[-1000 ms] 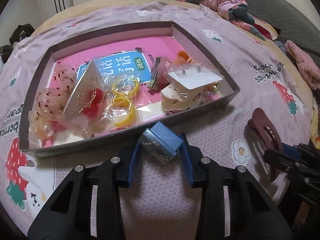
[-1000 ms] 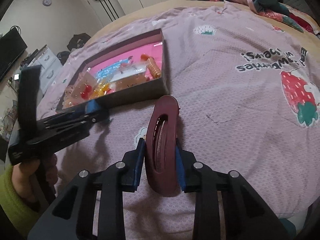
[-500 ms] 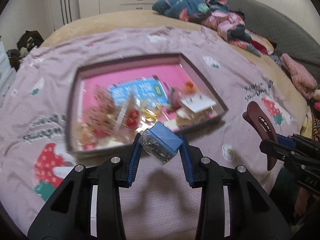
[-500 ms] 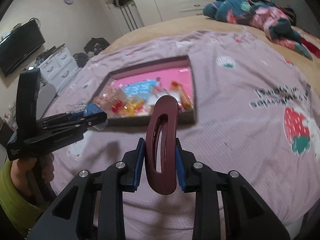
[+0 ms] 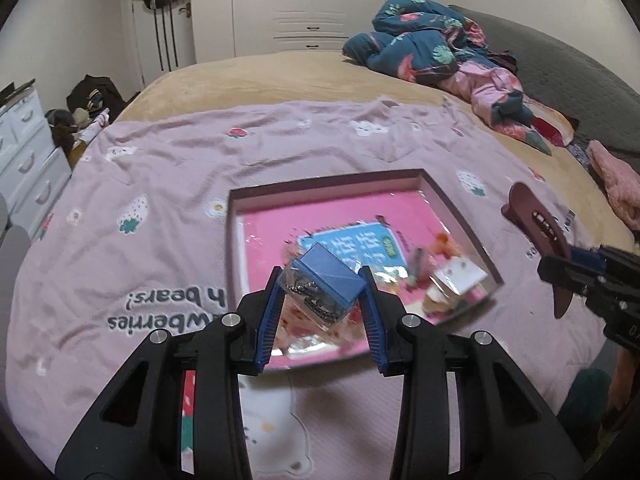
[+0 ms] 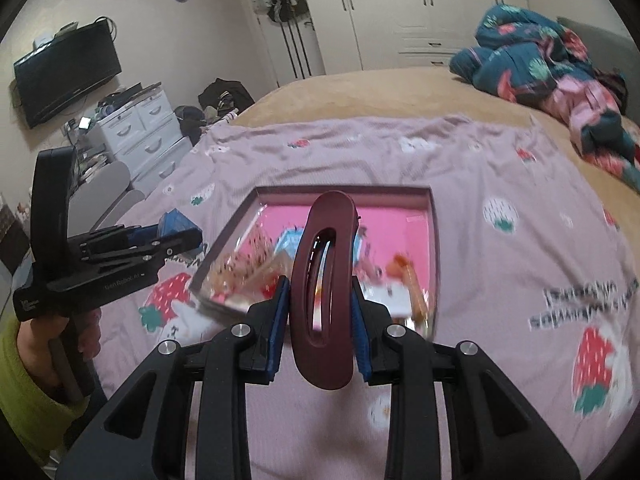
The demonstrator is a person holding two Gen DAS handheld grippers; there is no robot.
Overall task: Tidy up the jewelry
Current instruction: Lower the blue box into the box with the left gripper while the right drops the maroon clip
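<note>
Left wrist view — left tongs [image 5: 322, 292] clamped on blue box [image 5: 334, 276] of chains, right tongs [image 6: 318, 312] on maroon hair claw [image 6: 324, 304].

Both grippers lifted off the bedspread [image 5: 160, 200]; tray [image 5: 436, 186] now smaller, shifted from 10 toward 12 o'clock of the right gripper [image 6: 320, 312].

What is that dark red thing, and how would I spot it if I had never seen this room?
Start at the bed's pink strawberry blanket, then find the shallow box lying on it. In front of that box, the right tongs grip a hair claw clip: a tall maroon oval with a long slot, unlike the blue-lidded little box in the left tongs.
</note>
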